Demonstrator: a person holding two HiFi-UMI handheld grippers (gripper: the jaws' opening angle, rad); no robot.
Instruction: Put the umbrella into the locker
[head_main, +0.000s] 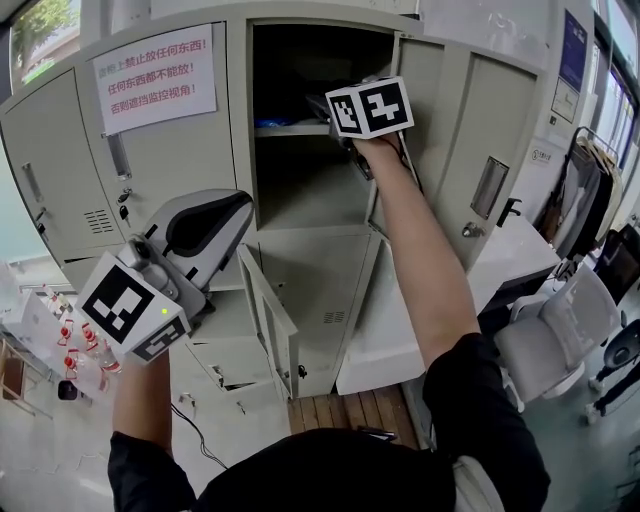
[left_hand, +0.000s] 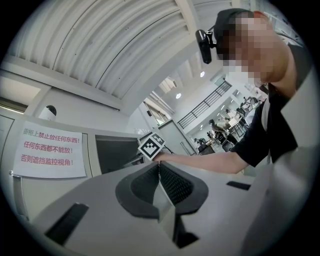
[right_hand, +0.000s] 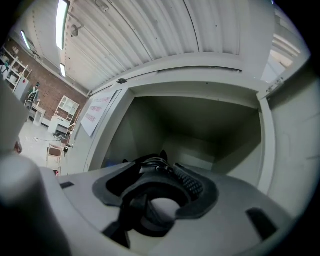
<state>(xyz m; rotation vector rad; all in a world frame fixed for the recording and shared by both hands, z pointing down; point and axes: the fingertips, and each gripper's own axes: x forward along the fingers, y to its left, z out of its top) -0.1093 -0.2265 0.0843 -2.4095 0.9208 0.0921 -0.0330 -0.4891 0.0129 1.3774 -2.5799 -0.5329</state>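
Note:
The grey locker (head_main: 300, 215) stands with its upper compartment (head_main: 310, 60) open and dark inside. My right gripper (head_main: 358, 140) reaches level into that opening, its marker cube (head_main: 370, 108) just outside. In the right gripper view the black folded umbrella (right_hand: 150, 165) lies between the jaws of the right gripper (right_hand: 157, 167), its round handle end (right_hand: 161, 210) nearest the camera. The ribbed right pad (right_hand: 192, 182) shows bare beside it, so the jaws stand open around it. My left gripper (head_main: 238, 205) hangs low at the left, away from the locker, with the left gripper (left_hand: 159, 167) shut on nothing.
A shelf (head_main: 300, 128) divides the open bay, with something dark and blue at its left. A lower door (head_main: 270, 320) swings out toward me. A paper notice (head_main: 155, 78) hangs on the neighbouring door. Chairs (head_main: 560, 330) stand at the right, bottles (head_main: 75, 340) at the left.

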